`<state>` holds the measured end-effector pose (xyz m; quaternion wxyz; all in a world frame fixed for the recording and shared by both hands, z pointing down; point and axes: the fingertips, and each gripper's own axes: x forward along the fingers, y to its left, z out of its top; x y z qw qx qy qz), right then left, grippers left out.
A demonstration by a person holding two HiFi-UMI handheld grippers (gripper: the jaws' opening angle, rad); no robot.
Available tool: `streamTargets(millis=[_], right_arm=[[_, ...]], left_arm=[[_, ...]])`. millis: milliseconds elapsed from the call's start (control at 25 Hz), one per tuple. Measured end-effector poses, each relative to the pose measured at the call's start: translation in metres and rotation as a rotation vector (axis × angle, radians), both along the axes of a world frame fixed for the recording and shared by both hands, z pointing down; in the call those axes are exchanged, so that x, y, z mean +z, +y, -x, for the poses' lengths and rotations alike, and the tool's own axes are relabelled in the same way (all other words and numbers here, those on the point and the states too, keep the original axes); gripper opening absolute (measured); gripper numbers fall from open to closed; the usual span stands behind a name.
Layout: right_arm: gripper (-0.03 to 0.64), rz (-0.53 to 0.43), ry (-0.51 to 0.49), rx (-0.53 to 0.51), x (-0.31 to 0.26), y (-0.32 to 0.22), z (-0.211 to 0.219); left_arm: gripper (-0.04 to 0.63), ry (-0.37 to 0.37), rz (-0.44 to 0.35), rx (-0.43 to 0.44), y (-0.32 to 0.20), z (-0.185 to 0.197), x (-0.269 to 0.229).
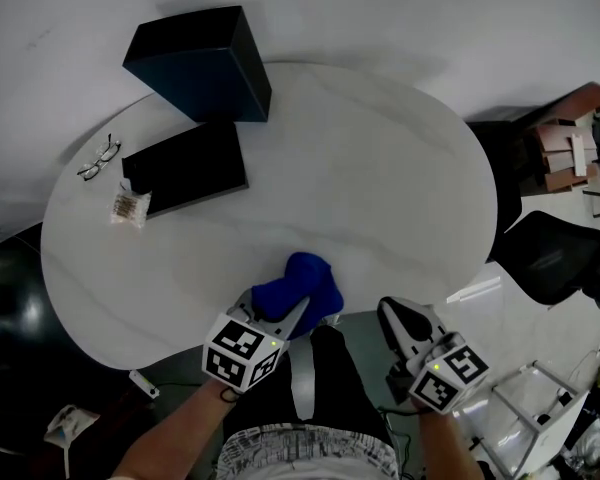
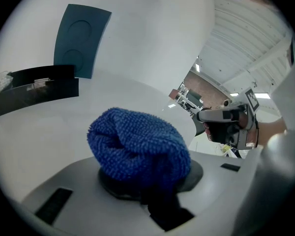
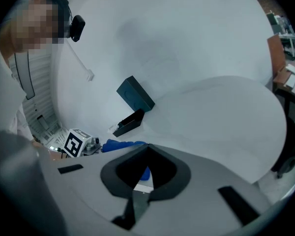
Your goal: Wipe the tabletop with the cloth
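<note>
— Cloth [image 1: 302, 280]? It's sitting bunched, a nubby blue wad at the near edge of the tabletop [image 1: 380, 168], the left gripper [image 1: 298, 313] clamping it between its fingers.
— And the right gripper [image 1: 400, 318] is hanging just off that edge, fingers pressed together, empty.

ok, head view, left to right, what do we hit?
glasses → snack packet → flat black box → blue cloth → right gripper

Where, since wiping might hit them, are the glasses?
Head view: the glasses lie far left on the table, at its edge, beside the packet and flat black box.
</note>
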<state>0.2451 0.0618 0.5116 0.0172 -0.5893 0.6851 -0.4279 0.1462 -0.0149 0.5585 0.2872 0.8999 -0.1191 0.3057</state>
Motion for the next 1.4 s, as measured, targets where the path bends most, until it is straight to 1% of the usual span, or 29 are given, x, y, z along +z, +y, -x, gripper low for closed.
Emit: streamTargets(millis=[280, 520, 1000, 1400], right_arm=[[0.008, -0.011, 0.009, -0.013, -0.007, -0.002, 0.003], [0.008, -0.034, 0.023, -0.040, -0.017, -0.014, 0.018], [0.008, -0.116, 0.079, -0.128, -0.060, -0.054, 0.062], [0.008, -0.195, 0.131, -0.184, -0.104, -0.080, 0.095]], left_arm=[[0.124, 0.029, 0.010, -0.018, -0.001, 0.002, -0.008], [0.124, 0.083, -0.005, -0.055, -0.015, 0.021, -0.026], [0.124, 0.163, -0.095, -0.153, -0.055, 0.081, -0.083], [0.124, 0.214, -0.174, -0.221, -0.076, 0.128, -0.130]])
